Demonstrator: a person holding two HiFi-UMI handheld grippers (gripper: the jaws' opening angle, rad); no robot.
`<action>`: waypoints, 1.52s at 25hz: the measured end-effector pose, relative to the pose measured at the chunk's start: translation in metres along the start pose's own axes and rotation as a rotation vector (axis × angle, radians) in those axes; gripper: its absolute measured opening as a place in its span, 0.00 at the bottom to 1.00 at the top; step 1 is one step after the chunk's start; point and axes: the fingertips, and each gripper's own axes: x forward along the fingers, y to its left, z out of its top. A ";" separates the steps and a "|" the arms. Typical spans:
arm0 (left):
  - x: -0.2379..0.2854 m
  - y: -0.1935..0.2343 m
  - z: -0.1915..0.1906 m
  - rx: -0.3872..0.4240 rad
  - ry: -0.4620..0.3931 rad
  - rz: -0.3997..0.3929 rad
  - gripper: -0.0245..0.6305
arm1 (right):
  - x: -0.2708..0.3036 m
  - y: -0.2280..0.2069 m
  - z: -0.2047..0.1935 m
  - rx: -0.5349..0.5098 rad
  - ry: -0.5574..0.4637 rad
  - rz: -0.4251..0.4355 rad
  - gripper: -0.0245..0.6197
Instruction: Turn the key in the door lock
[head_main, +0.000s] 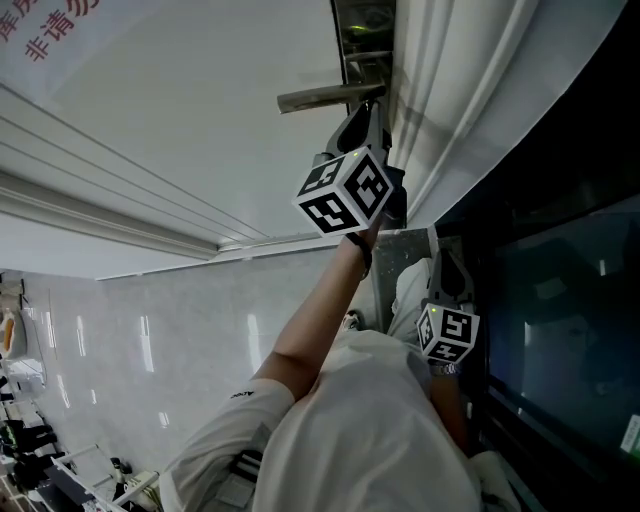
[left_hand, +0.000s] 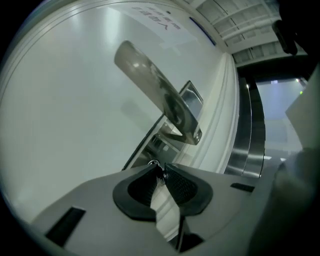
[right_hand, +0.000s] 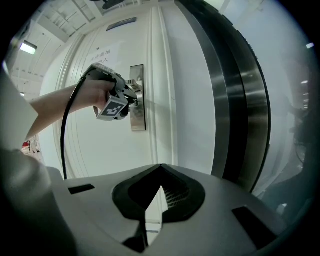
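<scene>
Key-turning step, I judge: left gripper (left_hand: 161, 169) fingers clamped on the key (left_hand: 154, 163), lower centre, at the lock plate below the lever handle (left_hand: 155, 87). Right gripper (right_hand: 160, 167) fingers together, empty. Next needs a wrist roll with a firm pinch.

We note a white door (head_main: 150, 150) with red printed characters (head_main: 45, 30), a dull silver handle (left_hand: 150, 85) and a silvery key (left_hand: 155, 164). Left gripper (left_hand: 160, 168) and right gripper (right_hand: 160, 167) read pale grey with black ribbed pads (left_hand: 182, 187); their marker cubes (head_main: 345, 190) carry black-and-white square patterns. Floor (head_main: 170, 330) glossy pale grey, faintly speckled; shirt (head_main: 370, 420) white.
</scene>
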 end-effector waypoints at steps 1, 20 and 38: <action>0.000 -0.001 0.000 0.040 0.011 0.002 0.10 | -0.001 0.000 0.000 0.000 0.000 0.000 0.03; 0.006 -0.009 -0.013 0.839 0.171 0.153 0.10 | -0.016 0.007 -0.010 0.015 0.005 -0.005 0.03; 0.001 -0.011 -0.021 1.420 0.149 0.220 0.10 | -0.032 0.013 -0.019 0.040 0.009 -0.033 0.03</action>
